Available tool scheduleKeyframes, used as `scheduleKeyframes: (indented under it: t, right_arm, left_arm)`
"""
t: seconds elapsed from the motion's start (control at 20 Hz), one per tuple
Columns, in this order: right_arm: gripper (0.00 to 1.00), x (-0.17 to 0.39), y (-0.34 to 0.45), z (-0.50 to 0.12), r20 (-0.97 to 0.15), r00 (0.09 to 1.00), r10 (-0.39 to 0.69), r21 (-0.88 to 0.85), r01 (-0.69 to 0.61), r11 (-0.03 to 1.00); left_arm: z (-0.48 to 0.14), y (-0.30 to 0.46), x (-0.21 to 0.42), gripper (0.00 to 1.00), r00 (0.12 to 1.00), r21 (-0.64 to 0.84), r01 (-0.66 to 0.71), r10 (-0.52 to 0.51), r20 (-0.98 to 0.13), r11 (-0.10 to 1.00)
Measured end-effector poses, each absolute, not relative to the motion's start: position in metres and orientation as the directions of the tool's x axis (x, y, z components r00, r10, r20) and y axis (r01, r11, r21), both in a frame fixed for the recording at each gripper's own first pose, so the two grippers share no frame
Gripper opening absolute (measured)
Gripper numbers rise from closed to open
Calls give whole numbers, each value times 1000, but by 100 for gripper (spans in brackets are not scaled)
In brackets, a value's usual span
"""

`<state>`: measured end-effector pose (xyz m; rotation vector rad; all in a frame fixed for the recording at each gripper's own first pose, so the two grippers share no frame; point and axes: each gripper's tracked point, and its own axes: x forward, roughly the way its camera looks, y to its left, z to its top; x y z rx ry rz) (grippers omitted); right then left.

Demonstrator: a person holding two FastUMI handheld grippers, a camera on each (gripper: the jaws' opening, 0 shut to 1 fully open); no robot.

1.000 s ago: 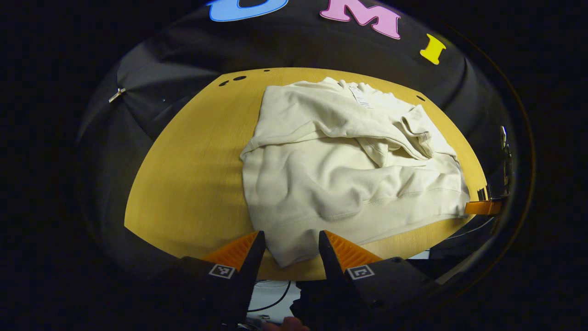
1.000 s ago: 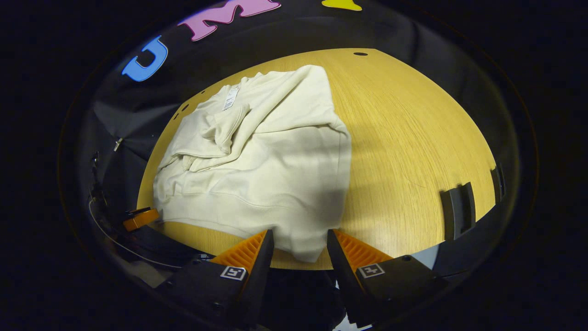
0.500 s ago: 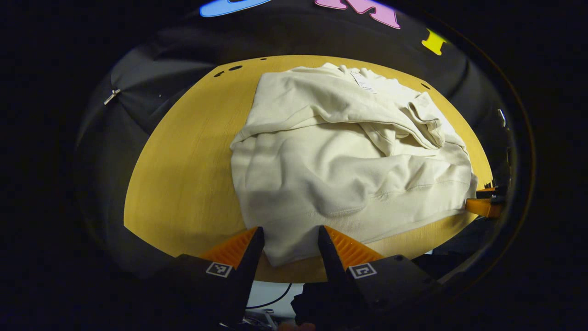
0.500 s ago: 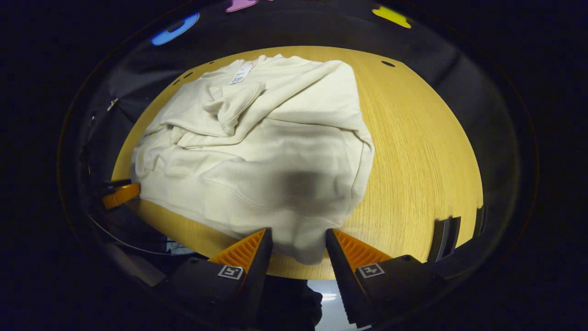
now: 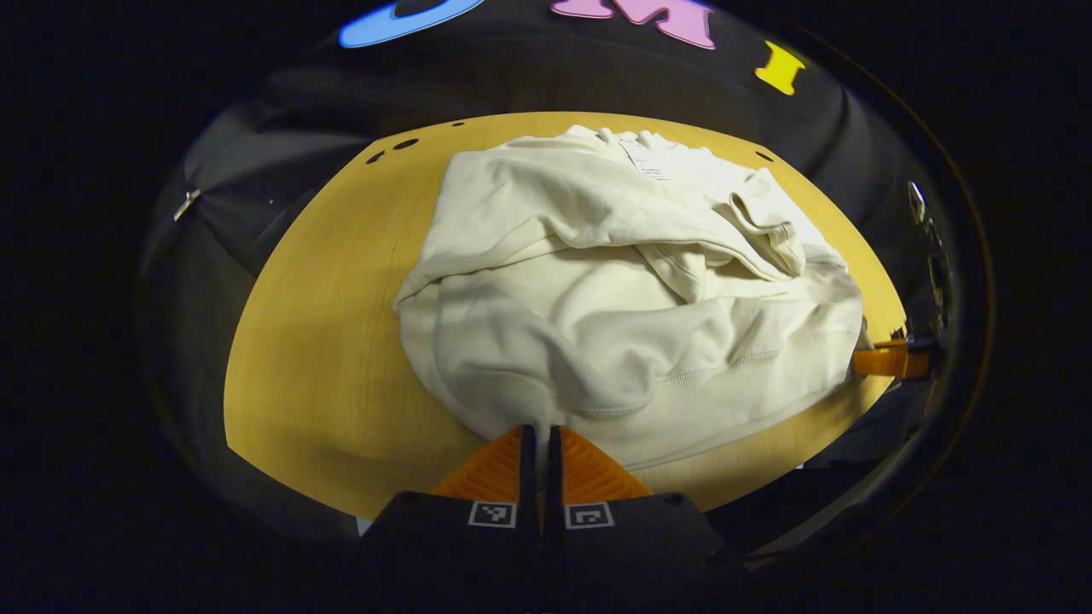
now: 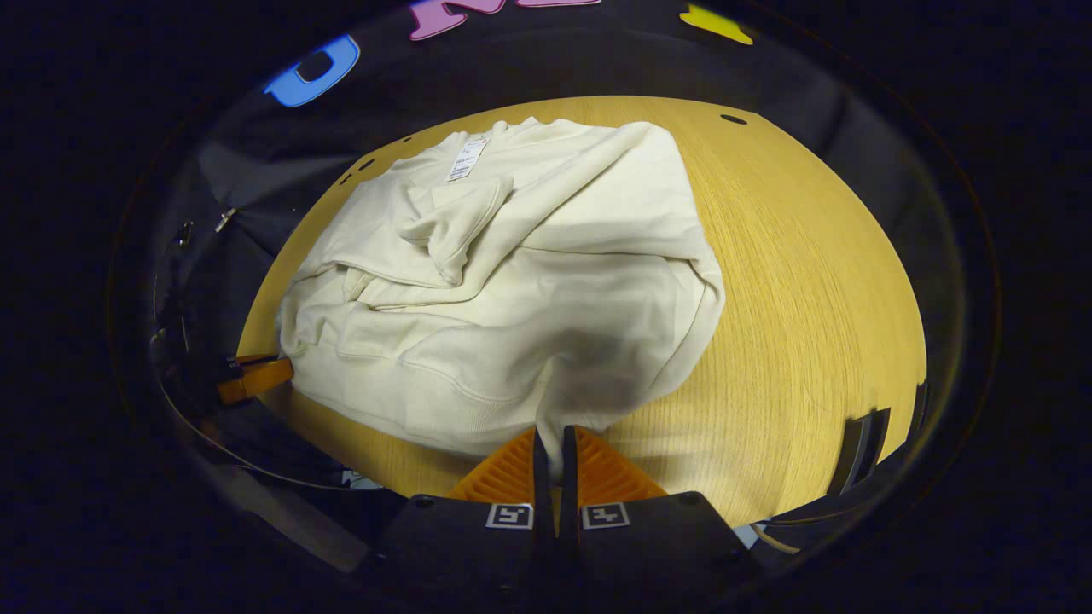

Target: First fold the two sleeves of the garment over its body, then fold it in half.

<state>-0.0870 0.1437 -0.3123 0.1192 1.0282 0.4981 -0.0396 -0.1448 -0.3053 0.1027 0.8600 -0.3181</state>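
On the table [image 5: 324, 358], both tongs pinch the garment's [image 5: 614, 290] near hem (collar pointing away).

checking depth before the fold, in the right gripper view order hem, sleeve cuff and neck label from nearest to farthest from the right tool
1. hem, at the right tool.
2. sleeve cuff, mid garment, left.
3. neck label, far edge by the collar.

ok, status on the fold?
Left gripper and right gripper both shut on sweatshirt hem corners. Sleeves folded over body. Half-fold not yet done.
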Motion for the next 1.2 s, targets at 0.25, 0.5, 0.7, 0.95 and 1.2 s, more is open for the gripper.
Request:
scheduleKeyframes:
  t: [0.25,0.5,0.7,0.95,1.2]
  right_arm:
    - [6,-73,144,-270,-712,496,498,353,-359,864]
    - [6,-40,154,-217,-617,578,534,392,-363,845]
    - [5,-6,165,-188,-546,631,551,403,-379,833]
    - [5,35,176,-173,-501,671,546,417,-366,832]
    - [5,85,191,-175,-492,694,526,417,-343,842]
  left_arm:
    - [-266,-136,-24,6,664,-107,277,-271,-697,955]
    - [-210,-146,2,6,740,-93,309,-301,-602,946]
    - [-178,-153,34,6,773,-111,312,-320,-547,944]
    - [-158,-160,74,6,802,-92,315,-317,-506,945]
    - [-149,-182,132,6,821,-73,315,-310,-480,946]
